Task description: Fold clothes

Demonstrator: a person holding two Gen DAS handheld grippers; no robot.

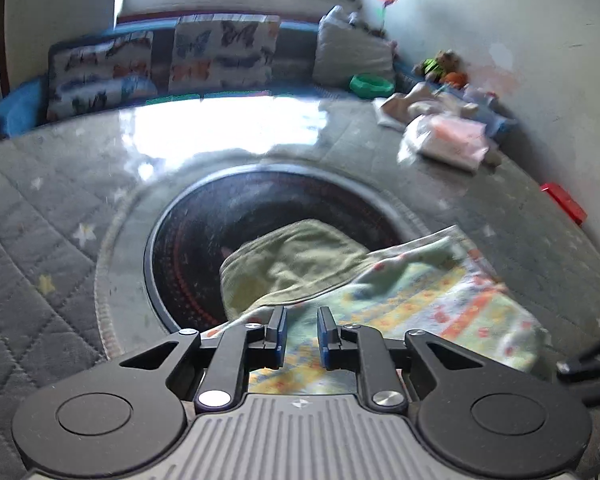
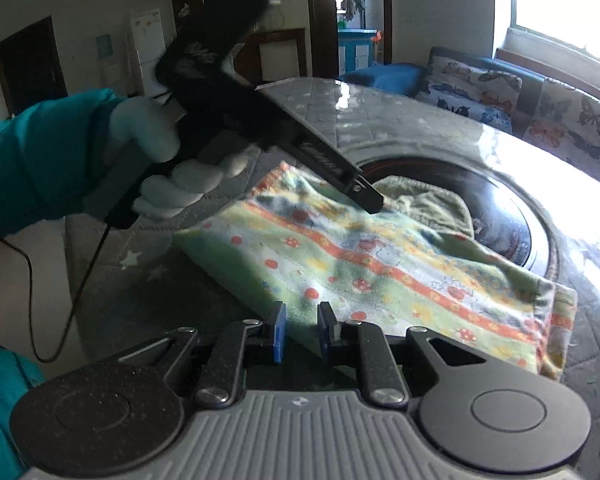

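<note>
- A patterned cloth (image 2: 384, 276), green and yellow with orange stripes and red dots, is spread over the near rim of the round black glass inset (image 1: 204, 248) of the table.
- A plain green cloth (image 1: 292, 264) is seen lying on that inset, touching the patterned cloth's far edge.
- The left gripper (image 1: 302, 334) is held above the patterned cloth's corner nearest the inset; its jaws are kept narrowly apart, and whether fabric is pinched cannot be told.
- The right gripper (image 2: 302, 334) is poised at the cloth's edge farthest from the inset, jaws likewise slightly parted, its grip undetermined.
- A white-gloved hand (image 2: 168, 168) in a teal sleeve (image 2: 40, 160) is seen holding the left gripper.
</note>
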